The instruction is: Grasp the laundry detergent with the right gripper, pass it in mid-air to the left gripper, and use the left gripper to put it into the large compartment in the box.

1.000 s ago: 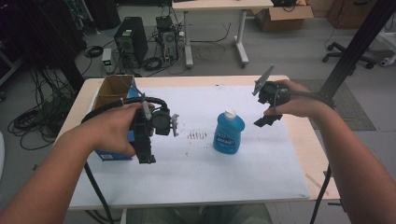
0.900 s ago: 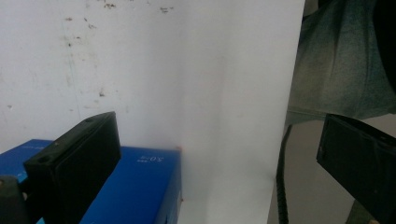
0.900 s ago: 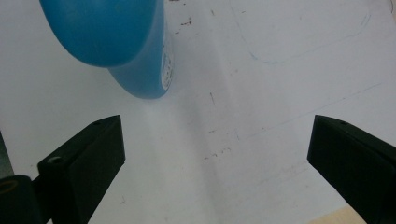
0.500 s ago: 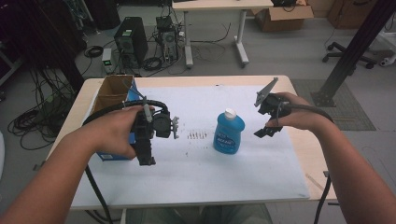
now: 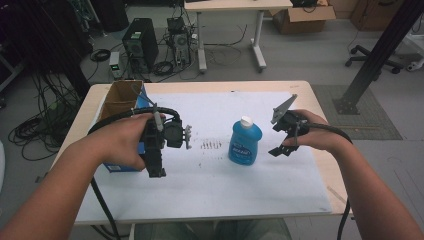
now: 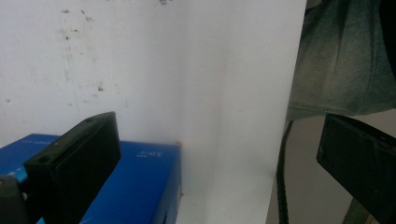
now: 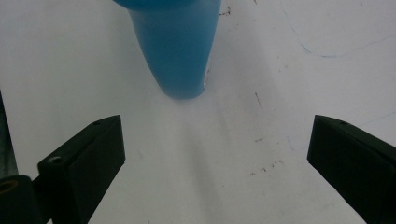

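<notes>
Right gripper (image 5: 281,138) has drifted leftward toward the blue bottle (image 5: 245,141), standing centre frame; jaws spread. Left gripper (image 5: 156,150) idle, spread. Advise centring the bottle between the jaws before closing.

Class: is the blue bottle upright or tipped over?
Upright: the blue bottle stands on its base on the white sheet, white cap on top.

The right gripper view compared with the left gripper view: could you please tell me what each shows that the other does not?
The right gripper view alone shows the blue bottle standing ahead of the right gripper, apart from its open jaws. The left gripper view alone shows the blue box by one jaw of the open left gripper, and the table's near edge with a trailing cable. Both share the marked white table cover.
</notes>
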### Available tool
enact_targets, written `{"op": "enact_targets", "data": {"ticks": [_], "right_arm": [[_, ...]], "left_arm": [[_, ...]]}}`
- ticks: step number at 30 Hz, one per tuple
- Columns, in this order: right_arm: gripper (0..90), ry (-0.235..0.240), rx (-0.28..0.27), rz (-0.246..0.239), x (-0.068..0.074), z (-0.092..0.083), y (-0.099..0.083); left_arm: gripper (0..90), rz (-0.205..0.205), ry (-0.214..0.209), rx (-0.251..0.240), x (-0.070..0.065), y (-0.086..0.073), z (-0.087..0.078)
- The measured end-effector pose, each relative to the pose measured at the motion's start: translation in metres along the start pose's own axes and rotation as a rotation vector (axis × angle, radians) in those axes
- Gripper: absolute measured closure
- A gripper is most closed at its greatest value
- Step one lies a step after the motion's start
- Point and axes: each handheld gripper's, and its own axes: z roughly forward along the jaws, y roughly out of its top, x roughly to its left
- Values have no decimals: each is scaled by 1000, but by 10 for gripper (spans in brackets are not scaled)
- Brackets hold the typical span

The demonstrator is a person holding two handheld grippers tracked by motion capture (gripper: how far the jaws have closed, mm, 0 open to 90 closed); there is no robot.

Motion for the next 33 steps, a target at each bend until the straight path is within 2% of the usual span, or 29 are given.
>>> {"op": "enact_targets", "data": {"ticks": [9, 28, 33], "right_arm": [[42, 16, -48, 4, 6, 8, -5], [40, 41, -187, 20, 13, 26, -11], [40, 42, -192, 21, 14, 32, -11]], "left_arm": [[2, 3, -1, 1, -1, 0, 1], [2, -5, -4, 7, -2, -2, 2], [2, -2, -4, 8, -2, -2, 4]]}}
